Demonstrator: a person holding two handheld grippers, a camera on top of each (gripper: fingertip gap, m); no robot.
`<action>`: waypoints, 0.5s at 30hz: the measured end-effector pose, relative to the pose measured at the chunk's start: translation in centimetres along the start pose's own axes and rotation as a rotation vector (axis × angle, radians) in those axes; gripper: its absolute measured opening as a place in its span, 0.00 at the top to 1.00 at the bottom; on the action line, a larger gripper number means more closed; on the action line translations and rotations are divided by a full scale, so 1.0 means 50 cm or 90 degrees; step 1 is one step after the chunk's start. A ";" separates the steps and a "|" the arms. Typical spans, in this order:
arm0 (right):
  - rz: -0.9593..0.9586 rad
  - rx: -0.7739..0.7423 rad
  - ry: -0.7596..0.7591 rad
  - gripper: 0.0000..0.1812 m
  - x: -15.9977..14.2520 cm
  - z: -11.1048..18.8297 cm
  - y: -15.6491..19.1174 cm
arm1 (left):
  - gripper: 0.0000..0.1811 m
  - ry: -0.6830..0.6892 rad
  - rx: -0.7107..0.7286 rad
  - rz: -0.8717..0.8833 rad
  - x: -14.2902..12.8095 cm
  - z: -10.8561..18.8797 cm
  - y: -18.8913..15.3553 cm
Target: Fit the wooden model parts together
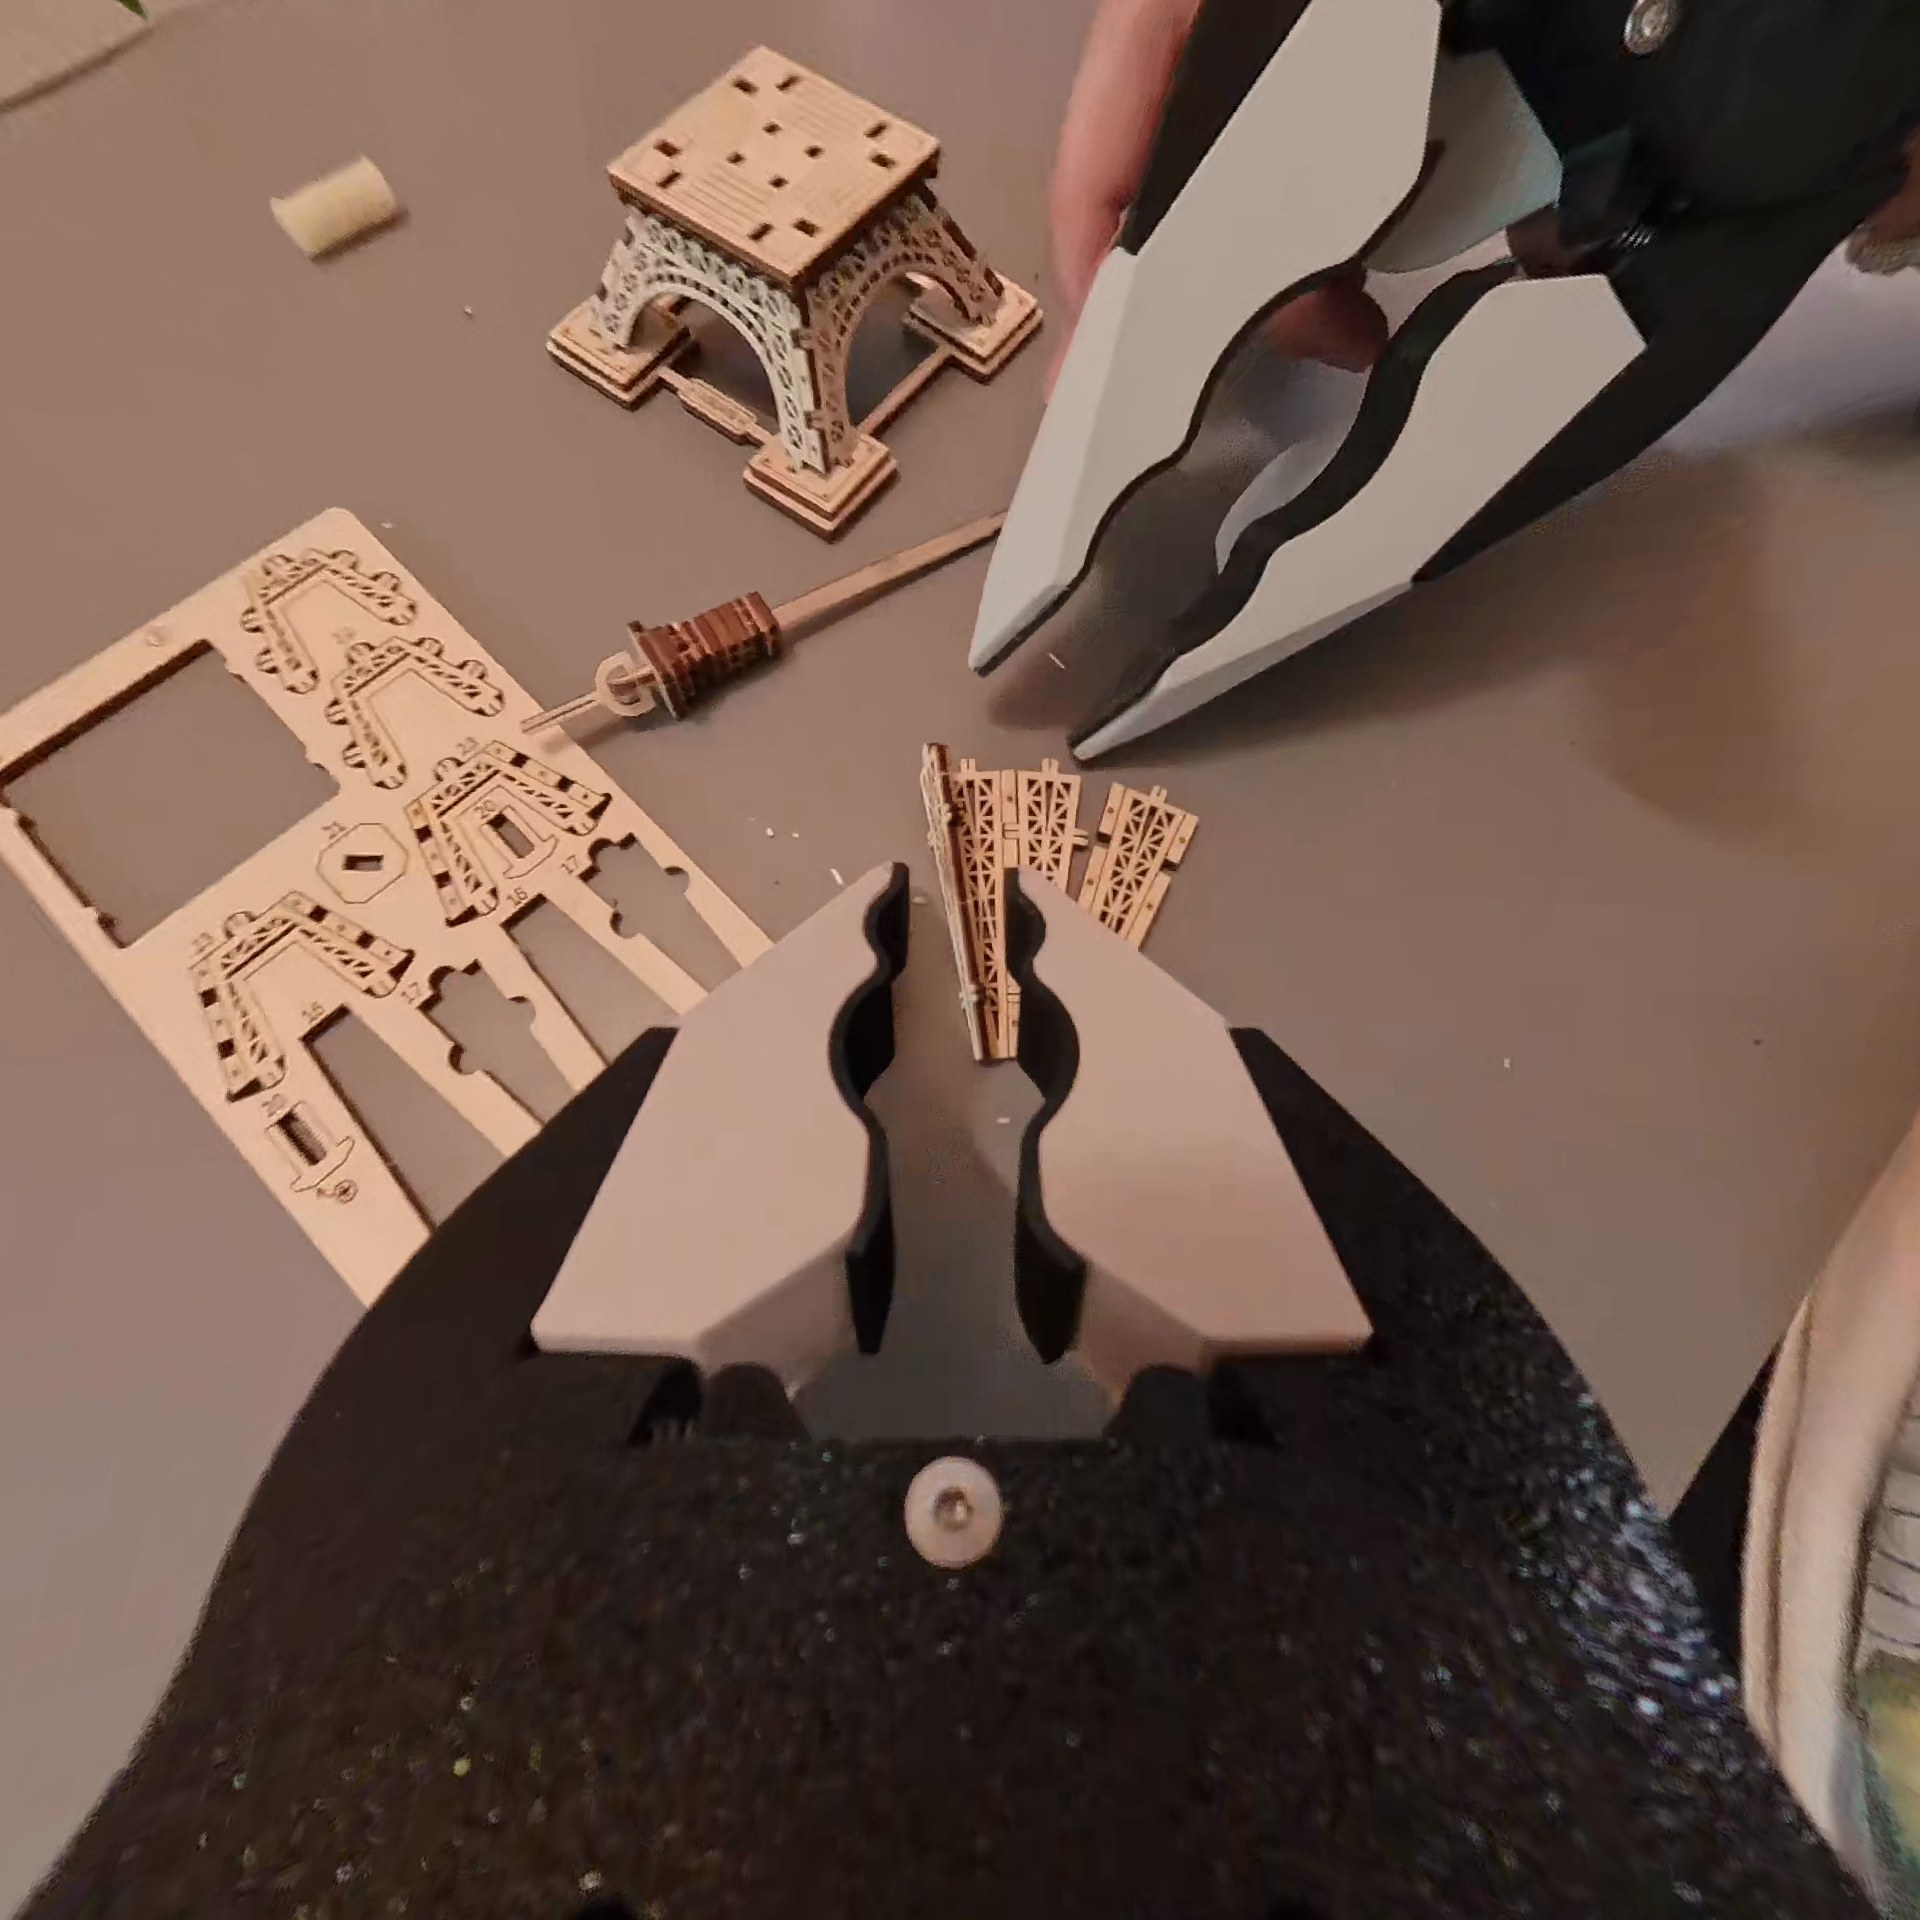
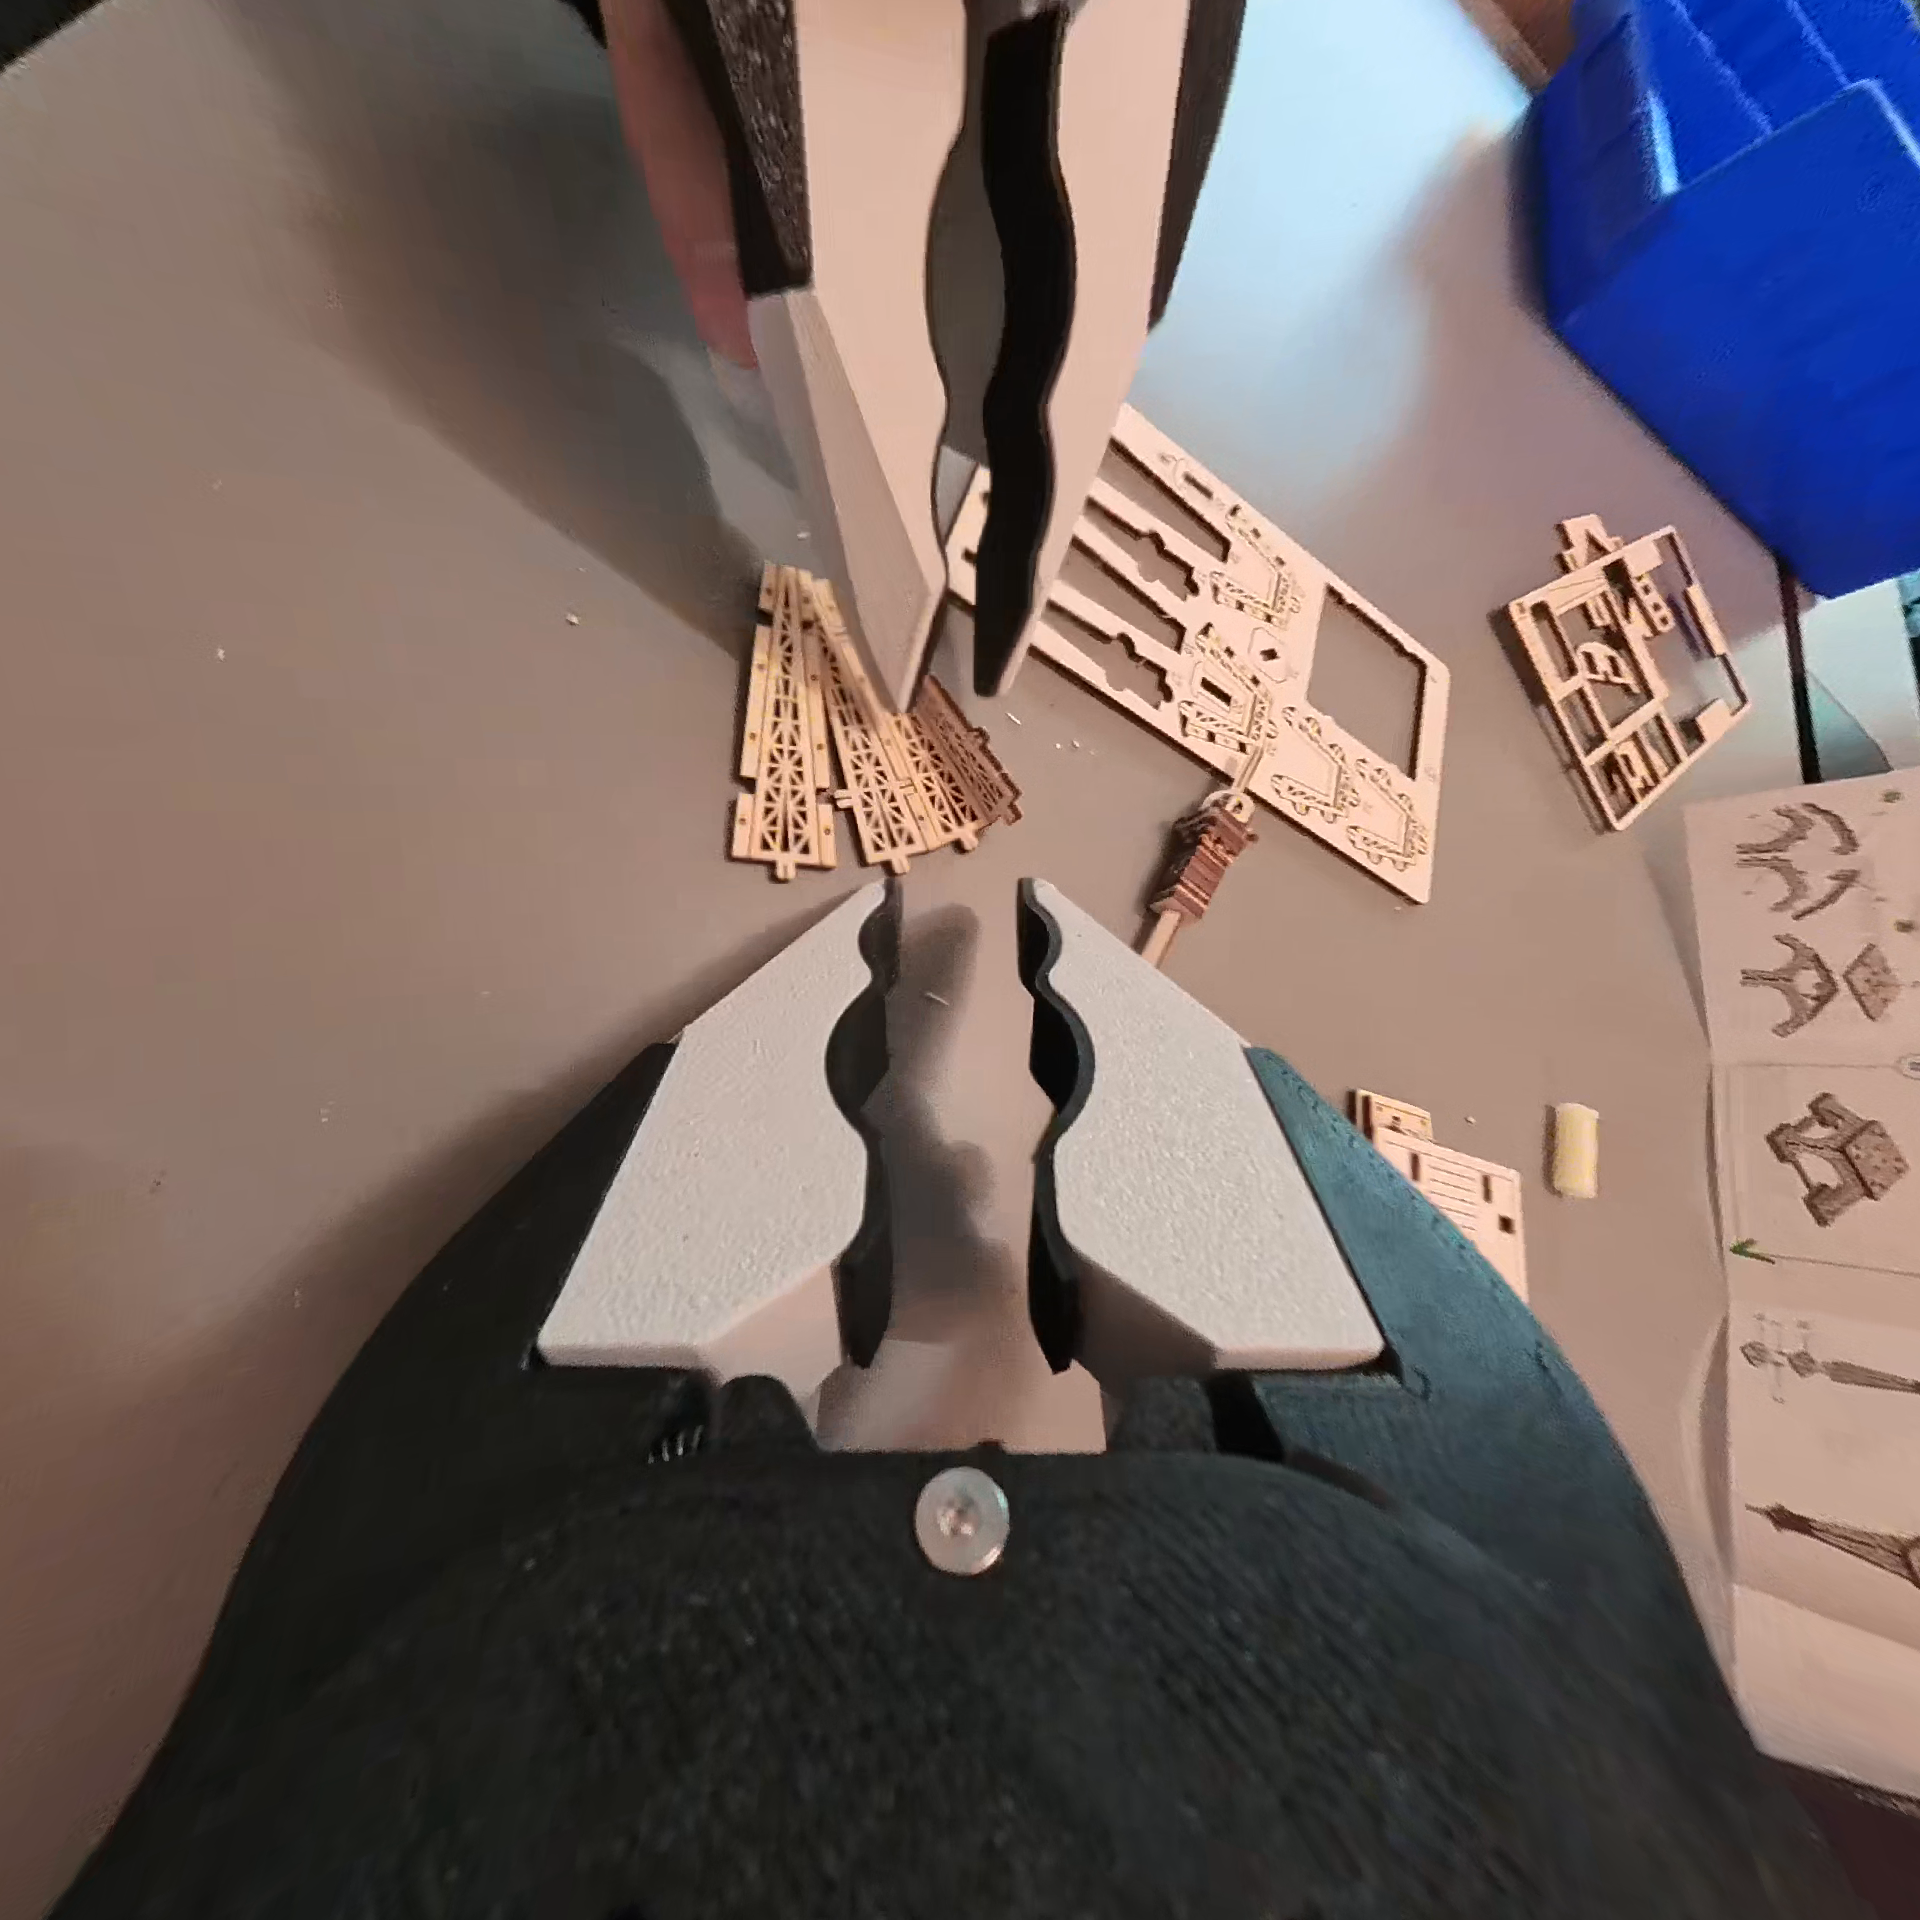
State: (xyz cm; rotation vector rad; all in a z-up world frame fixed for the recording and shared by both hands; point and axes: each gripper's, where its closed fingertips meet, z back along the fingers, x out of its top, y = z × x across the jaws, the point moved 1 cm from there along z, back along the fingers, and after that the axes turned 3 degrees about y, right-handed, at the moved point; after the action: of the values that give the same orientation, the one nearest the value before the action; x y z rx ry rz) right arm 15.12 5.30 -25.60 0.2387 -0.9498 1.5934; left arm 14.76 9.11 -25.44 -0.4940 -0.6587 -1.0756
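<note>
Lattice strips (image 1: 1023, 847) of pale wood lay fanned on the grey table (image 1: 1455, 987), and my left tongs (image 1: 958, 883) hovered right over their near ends with the fingers parted. One strip stood on edge in the gap between the tips; from my own camera I could not tell whether either finger actually touched it, though in the right wrist view the pale finger tip (image 2: 904, 665) seemed to rest on the pile (image 2: 831, 769).

My right tongs (image 2: 956, 894) were parted too, holding nothing, with bare table between the fingers. In the left wrist view they (image 1: 1023, 707) came in from the upper right, tips down near the table just beyond the strips.

Beside the strips, to their left in the left view, lay the cut-out sheet (image 1: 156, 831) with several arch pieces still in it. Between the sheet and the right tongs lay the spire piece (image 1: 707, 649), a thin stick with a dark ribbed collar. Farther back stood the built tower base (image 1: 795, 281) on its four arched legs, flat slotted deck on top, and near it a small cream cylinder (image 1: 338, 203).

The right view also showed a second, mostly emptied sheet (image 2: 1621, 686), an instruction sheet (image 2: 1818, 1195) along the edge and a blue bin (image 2: 1745, 312) behind.
</note>
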 end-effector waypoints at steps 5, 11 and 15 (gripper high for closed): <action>0.027 -0.026 -0.008 0.86 0.005 -0.004 0.003 | 0.99 0.013 0.021 -0.015 0.001 -0.008 0.010; 0.129 -0.121 0.000 0.85 0.019 0.003 -0.009 | 0.99 -0.026 -0.021 0.032 0.039 0.007 0.035; 0.173 -0.198 0.000 0.88 0.028 0.010 -0.025 | 0.99 -0.042 -0.023 -0.020 0.062 0.016 0.029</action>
State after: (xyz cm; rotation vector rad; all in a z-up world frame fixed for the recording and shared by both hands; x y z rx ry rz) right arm 15.66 5.92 -23.85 -0.1112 -1.2544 1.6609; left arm 16.89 8.26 -22.79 -0.5533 -0.7076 -1.1067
